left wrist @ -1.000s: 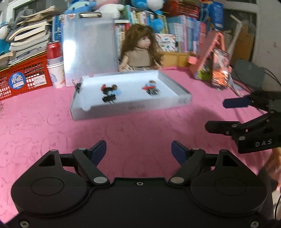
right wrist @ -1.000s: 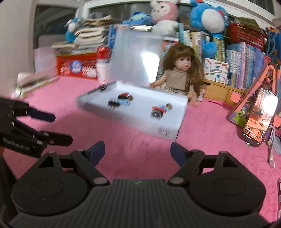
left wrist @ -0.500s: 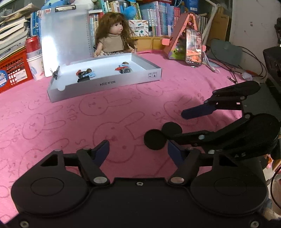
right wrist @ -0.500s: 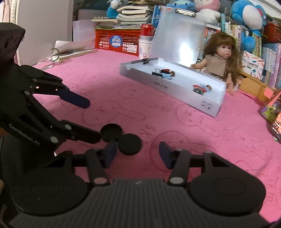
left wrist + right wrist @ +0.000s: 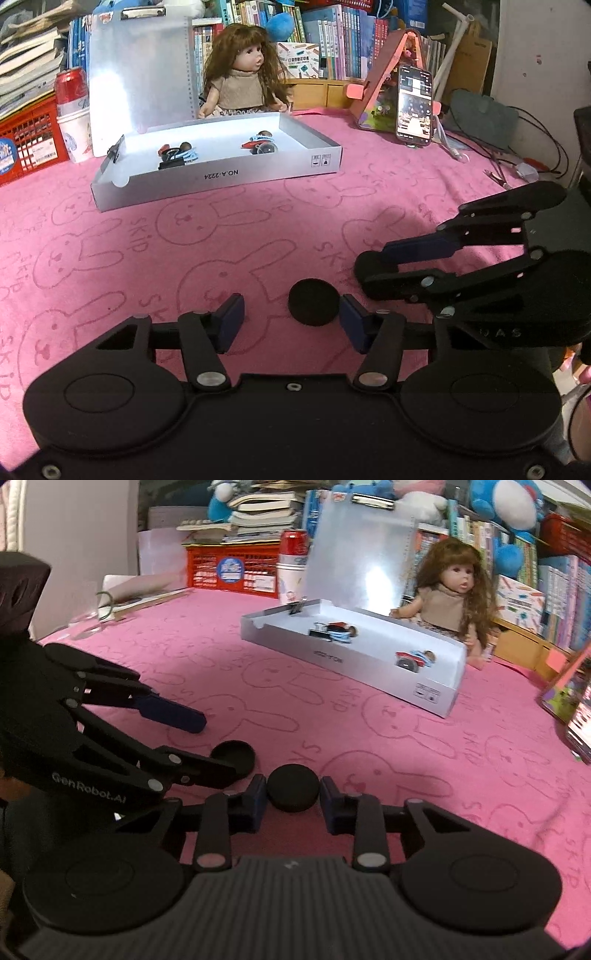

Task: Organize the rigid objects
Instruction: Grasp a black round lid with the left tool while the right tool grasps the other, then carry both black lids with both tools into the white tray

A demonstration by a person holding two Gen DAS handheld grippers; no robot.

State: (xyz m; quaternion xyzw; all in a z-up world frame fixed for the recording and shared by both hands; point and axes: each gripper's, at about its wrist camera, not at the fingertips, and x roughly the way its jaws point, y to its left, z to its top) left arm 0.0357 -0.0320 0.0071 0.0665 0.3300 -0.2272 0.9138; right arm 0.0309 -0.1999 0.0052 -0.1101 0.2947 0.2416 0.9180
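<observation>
Lying on the pink rabbit-print cloth (image 5: 229, 229) of the tabletop, well in front of the open white cardboard box (image 5: 218, 177), are two round black discs. Left gripper (image 5: 291, 319) has its jaws wide apart with one black disc (image 5: 313, 306) between them, close against the right-hand pad, not clamped. Right gripper (image 5: 290, 795) has its jaws narrowed about the other black disc (image 5: 293, 792), pads just beside its edges; whether they touch it I cannot tell. Behind the box sits a long-haired doll (image 5: 245, 81)
</observation>
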